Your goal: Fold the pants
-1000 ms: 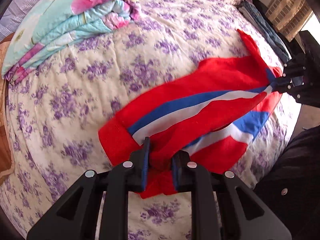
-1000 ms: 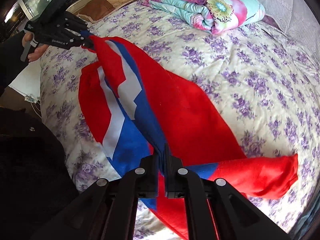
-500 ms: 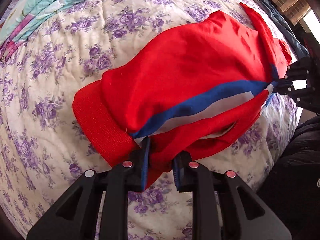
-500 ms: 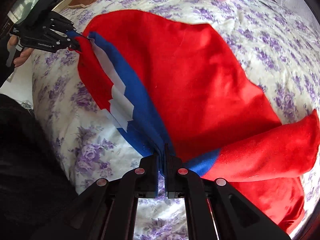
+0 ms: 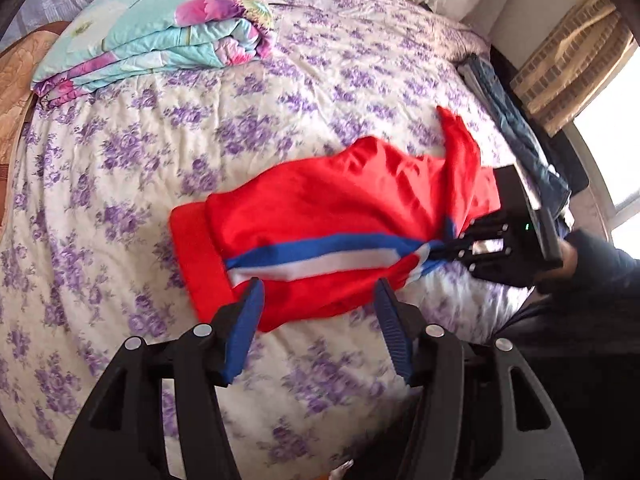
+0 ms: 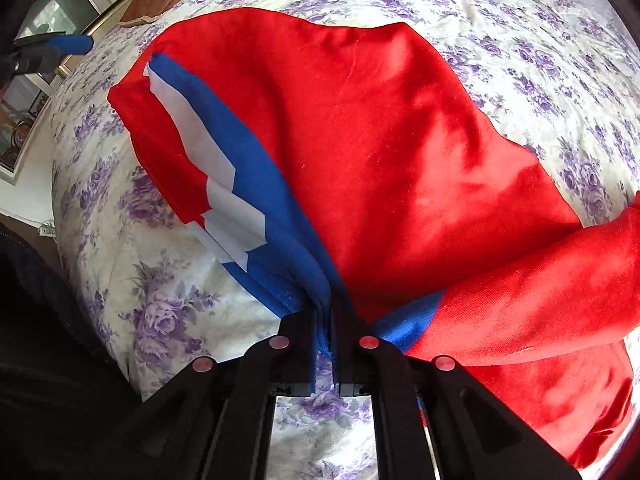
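Observation:
The red pants (image 5: pixel 332 208) with a blue and white side stripe lie folded over on the flowered bedspread (image 5: pixel 160 152). My left gripper (image 5: pixel 318 300) is open and empty, just in front of the near edge of the pants. My right gripper (image 6: pixel 326 316) is shut on the blue striped edge of the pants (image 6: pixel 360 140); it shows at the right of the left wrist view (image 5: pixel 444 246). A loose red leg (image 6: pixel 552 288) lies across the right side. The left gripper's blue pad (image 6: pixel 70 45) shows at the far left of the right wrist view.
A folded floral quilt (image 5: pixel 160 32) lies at the head of the bed. Dark folded clothes (image 5: pixel 516 128) lie along the far right edge. The bed's near edge (image 6: pixel 100 280) drops off on the left of the right wrist view. A window (image 5: pixel 616 168) is at the right.
My left gripper has let go of the pants, opened, and drawn back. The pants now lie on the bed, folded over. My right gripper keeps its hold.

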`<state>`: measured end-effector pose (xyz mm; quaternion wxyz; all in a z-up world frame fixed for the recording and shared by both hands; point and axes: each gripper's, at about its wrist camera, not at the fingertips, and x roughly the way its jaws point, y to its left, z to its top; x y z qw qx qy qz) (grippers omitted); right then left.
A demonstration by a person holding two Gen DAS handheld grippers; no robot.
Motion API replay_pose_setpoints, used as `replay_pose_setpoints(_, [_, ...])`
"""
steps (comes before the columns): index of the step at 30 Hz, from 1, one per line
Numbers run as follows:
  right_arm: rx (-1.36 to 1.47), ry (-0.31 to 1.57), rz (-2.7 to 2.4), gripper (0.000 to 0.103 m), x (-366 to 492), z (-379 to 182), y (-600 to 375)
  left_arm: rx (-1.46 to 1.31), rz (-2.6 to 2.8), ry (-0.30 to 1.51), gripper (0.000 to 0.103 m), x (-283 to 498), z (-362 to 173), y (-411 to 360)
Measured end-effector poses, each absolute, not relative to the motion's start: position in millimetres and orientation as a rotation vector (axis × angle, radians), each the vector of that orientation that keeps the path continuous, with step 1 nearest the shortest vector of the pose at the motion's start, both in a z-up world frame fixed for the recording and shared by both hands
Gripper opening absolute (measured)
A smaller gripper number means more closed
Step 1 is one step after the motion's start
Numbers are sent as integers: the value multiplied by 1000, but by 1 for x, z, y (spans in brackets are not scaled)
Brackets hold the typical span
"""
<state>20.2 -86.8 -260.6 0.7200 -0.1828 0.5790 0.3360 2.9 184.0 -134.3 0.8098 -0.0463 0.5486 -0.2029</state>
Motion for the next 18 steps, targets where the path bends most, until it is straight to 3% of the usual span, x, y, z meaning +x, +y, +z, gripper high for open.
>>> replay_pose_setpoints(2, [-415, 1280, 742, 8, 22, -261, -87, -146, -400, 1209, 62, 19, -159, 165])
replay_pose_setpoints(6, [-422, 1291, 753, 10, 17, -253, -84, -199, -341, 1384, 54, 35, -238, 143])
replay_pose_setpoints(10, [-398, 1266, 784, 18, 12, -220, -83, -168, -329, 1349, 59, 30, -233, 135])
replay_pose_setpoints(12, [-354, 1219, 801, 28, 14, -202, -79, -172, -330, 1347, 59, 30, -234, 135])
replay_pose_setpoints(18, [-262, 1220, 842, 29, 31, -194, -67, -206, -325, 1348, 59, 27, -238, 140])
